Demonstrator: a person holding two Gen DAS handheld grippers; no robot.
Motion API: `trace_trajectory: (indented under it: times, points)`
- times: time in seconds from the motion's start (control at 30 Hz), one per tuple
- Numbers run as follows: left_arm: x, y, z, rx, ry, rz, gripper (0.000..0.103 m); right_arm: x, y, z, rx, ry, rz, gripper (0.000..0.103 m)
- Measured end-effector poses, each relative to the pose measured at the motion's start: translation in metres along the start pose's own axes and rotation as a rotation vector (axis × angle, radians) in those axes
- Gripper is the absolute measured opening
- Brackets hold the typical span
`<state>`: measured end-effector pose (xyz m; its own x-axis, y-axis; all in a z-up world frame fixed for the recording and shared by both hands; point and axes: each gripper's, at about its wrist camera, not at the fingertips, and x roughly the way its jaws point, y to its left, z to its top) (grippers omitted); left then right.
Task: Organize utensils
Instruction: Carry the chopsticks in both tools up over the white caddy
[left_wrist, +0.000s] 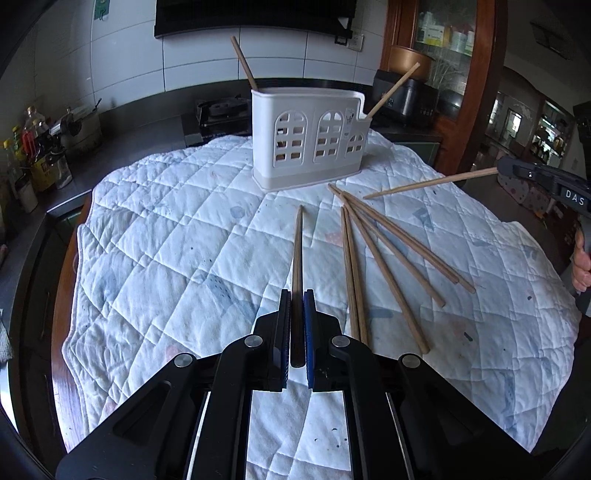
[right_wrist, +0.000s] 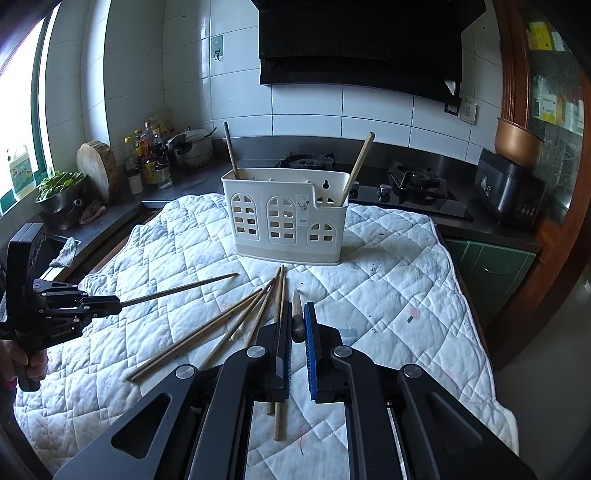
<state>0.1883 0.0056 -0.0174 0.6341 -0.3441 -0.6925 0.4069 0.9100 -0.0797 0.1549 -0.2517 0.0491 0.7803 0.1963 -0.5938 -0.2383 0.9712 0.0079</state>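
Two grippers, each clamped on 1 chopstick: left gripper (left_wrist: 296, 295) w/ chopstick (left_wrist: 297, 251); right gripper (right_wrist: 297, 308). Five loose chopsticks (left_wrist: 384, 254) on quilt (left_wrist: 177, 236); holder (left_wrist: 308, 138) has 2.

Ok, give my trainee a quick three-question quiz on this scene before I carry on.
1. True or false: the holder is empty.
2. What do the left jaws grip? A) spoon B) chopstick C) nothing
3. What do the loose chopsticks lie on?
Key: 1 false, two chopsticks stand in it. 2 B, the held chopstick. 3 the quilt.
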Motion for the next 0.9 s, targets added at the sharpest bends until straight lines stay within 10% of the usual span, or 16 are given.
trace_trajectory:
  times: [0.9]
  points:
    - [-0.035, -0.02, 0.129, 0.085, -0.177, -0.016, 0.006, -0.011, -0.017, 0.164, -0.057, -0.098, 0.031, 0.007]
